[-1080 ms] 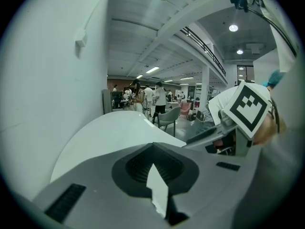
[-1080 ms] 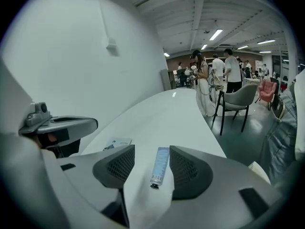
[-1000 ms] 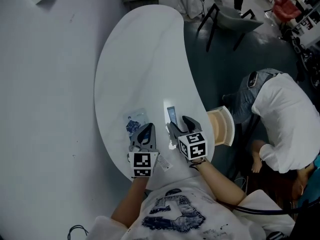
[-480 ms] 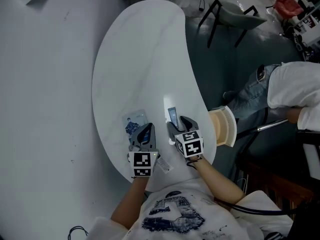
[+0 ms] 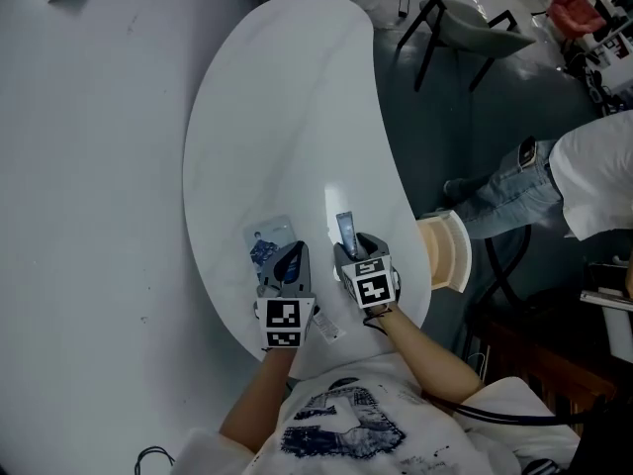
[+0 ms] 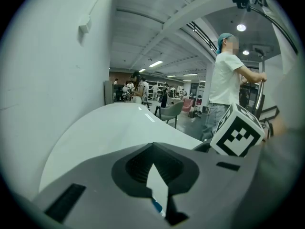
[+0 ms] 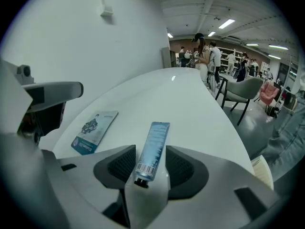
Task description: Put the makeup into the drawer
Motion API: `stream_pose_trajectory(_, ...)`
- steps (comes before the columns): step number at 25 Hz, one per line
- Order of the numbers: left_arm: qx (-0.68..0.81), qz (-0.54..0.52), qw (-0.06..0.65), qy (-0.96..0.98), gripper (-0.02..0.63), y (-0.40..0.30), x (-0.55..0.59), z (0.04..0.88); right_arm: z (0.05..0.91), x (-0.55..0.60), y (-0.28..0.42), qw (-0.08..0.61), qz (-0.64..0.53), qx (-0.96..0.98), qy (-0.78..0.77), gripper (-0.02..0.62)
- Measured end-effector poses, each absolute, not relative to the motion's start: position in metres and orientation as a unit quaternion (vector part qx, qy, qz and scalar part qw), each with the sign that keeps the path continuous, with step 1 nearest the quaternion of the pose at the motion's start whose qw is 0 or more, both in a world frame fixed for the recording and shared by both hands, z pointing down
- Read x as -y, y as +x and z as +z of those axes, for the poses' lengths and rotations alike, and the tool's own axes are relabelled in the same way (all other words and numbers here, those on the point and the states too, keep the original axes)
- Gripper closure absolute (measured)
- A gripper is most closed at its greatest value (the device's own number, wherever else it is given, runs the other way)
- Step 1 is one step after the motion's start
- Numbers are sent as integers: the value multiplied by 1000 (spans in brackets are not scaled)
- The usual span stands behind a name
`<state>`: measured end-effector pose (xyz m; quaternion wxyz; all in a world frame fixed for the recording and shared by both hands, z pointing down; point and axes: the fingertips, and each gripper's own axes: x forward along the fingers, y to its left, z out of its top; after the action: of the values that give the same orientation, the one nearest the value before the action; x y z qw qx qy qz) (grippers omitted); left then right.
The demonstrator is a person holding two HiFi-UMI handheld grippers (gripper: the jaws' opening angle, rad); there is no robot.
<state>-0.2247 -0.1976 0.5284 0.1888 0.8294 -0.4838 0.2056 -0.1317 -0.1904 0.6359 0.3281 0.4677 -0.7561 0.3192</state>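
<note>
White kidney-shaped table [image 5: 287, 117] fills the middle of the head view, set against a pale wall, and everything else is placed from it. Off the table's right side, on a dark floor, a person in a white top and jeans [image 5: 584, 176] stands partly out of view. A grey chair [image 5: 465, 23] sits beyond the table's far right end. A cream, curved drawer [image 5: 445, 250] stands pulled out from the table's right edge, close to the near end.

My left gripper [image 5: 290, 260] hangs over the table's near end with its jaws pressed together. I see nothing pinched between them, only a sliver of tabletop through the gap. My right gripper [image 5: 358, 250] is just beside it, nearer the drawer side, with its jaws spread.

A flat blue-and-white makeup sachet [image 5: 269, 243] lies on the table just ahead of my left gripper. A pale blue makeup tube [image 7: 151, 149] lies on the table with its dark cap end between my right jaws. I see a gap on each side of the tube, and neither pad presses on it.
</note>
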Motion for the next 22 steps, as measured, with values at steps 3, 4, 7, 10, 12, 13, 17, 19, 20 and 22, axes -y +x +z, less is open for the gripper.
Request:
stream_pose_trajectory(3,487,202,189,828,560,-227,196,526,638,189,-130,341,309,753,471,404)
stream_pose_trajectory(4,489,201,189,828,560,-228,196,525,639,190,-129,347,303,752,471,410)
stream_pose_trajectory(7,493,198,191,825,560,-233,196,523,637,191,-127,365,290,748,472,434)
stream_pose_trajectory(10,496,196,190,824,560,-236,194,521,637,191,-127,369,287,747,473,451)
stream_pose_trajectory(12,498,195,188,824,560,-237,193,519,637,190,-127,368,285,748,473,454)
stream_pose_trajectory(13,499,194,187,824,560,-237,192,518,636,189,-127,367,285,749,473,454)
stream_pose_trajectory(17,498,192,184,825,560,-238,187,513,632,183,-127,362,288,750,473,456)
stream_pose_trajectory(19,498,194,183,825,560,-240,183,512,629,178,-128,360,289,751,472,456)
stream_pose_trajectory(20,498,195,183,825,560,-240,181,512,627,176,-128,357,290,751,473,457)
stream_pose_trajectory(22,497,191,178,828,560,-238,178,507,623,172,-128,347,292,752,478,457)
